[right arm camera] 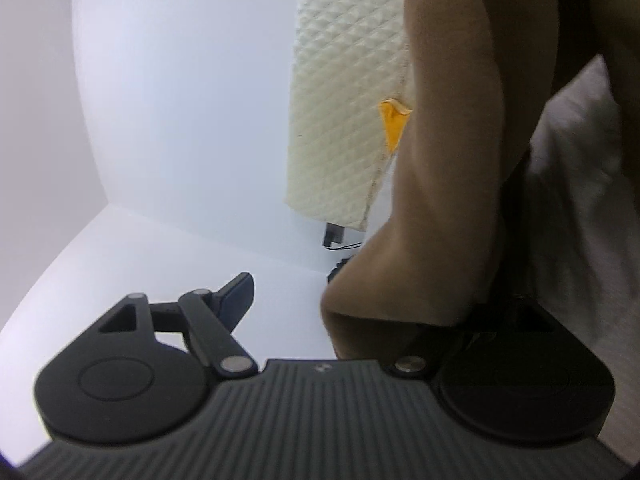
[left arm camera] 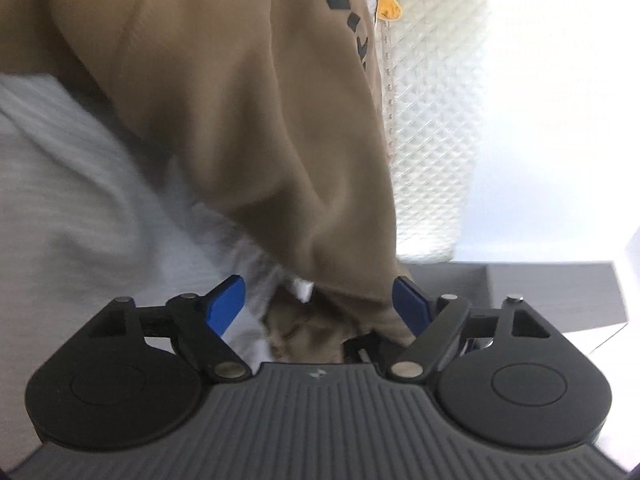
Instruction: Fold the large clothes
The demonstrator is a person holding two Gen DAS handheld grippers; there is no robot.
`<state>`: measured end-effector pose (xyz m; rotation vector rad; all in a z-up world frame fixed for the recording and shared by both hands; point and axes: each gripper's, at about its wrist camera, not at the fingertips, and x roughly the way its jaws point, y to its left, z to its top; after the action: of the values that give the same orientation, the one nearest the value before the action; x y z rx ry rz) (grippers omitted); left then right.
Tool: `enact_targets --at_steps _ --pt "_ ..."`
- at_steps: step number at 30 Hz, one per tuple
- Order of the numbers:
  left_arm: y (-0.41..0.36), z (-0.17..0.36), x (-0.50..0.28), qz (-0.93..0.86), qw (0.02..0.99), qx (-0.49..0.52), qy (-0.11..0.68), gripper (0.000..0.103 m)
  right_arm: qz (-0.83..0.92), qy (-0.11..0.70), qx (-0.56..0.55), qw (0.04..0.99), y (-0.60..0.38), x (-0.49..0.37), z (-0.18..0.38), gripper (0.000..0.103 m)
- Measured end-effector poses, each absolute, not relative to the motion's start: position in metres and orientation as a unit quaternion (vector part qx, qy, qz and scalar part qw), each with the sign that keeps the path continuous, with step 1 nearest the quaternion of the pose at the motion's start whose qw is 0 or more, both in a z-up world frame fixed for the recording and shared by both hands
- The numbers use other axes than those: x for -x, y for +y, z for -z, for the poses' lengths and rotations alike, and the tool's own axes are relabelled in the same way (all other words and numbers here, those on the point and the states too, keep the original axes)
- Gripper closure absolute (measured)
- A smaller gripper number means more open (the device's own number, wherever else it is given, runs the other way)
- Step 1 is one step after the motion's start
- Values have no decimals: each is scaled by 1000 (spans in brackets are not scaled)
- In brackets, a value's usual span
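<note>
Through my left gripper [left arm camera: 318,304] I see a tan garment [left arm camera: 248,120] hanging in long folds that fill the upper middle of the view. Its lower bunched end comes down right between my two blue fingertips [left arm camera: 226,306], and the cloth's edge lies against the inner side of the right-hand fingertip. The jaws stand wide apart, released, with the cloth in the gap but not pinched. Dark printed lettering [left arm camera: 340,4] runs along one fold near the top. A small white tag [left arm camera: 302,290] shows at the bunched end.

To the left of the garment lies pale grey-white fabric [left arm camera: 72,184], soft and wrinkled, blurred in this view. To the right hangs a cream quilted panel [left arm camera: 436,120] with a diamond pattern, and a small yellow patch [left arm camera: 388,2] peeks beside the garment's top edge. Beyond that the background is bright white. A dark grey block [left arm camera: 540,292] sits low on the right.

Through my right gripper [right arm camera: 320,296] the same tan garment [right arm camera: 440,160] hangs down the right half of the view. Its lower end drapes over my right-hand finger and hides it fully. My left-hand fingertip [right arm camera: 238,292] stands free, well apart from the cloth, so these jaws are also spread wide and unclenched. Behind them are a plain white surface [right arm camera: 120,272] and white walls [right arm camera: 180,100], the cream quilted panel, and the yellow patch at the garment's edge. A small dark object with a thin wire [right arm camera: 334,236] sits below the panel; what it is, I cannot tell.
</note>
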<state>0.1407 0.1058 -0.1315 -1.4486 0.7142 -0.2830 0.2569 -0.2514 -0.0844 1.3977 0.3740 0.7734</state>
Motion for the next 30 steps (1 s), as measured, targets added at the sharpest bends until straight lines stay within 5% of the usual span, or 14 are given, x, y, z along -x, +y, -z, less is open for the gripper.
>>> enact_targets --at_steps 8,19,27,30 --pt "151 167 -163 24 649 715 260 16 -321 180 -645 669 -250 -247 101 20" --pt "192 160 -181 -112 713 640 266 18 -294 194 -618 703 -243 -244 89 20" --pt "208 166 -204 -150 724 606 295 58 -227 306 -568 730 -228 -249 118 21" --pt "204 150 -225 -158 761 562 283 74 -218 333 -561 726 -221 -245 134 32"
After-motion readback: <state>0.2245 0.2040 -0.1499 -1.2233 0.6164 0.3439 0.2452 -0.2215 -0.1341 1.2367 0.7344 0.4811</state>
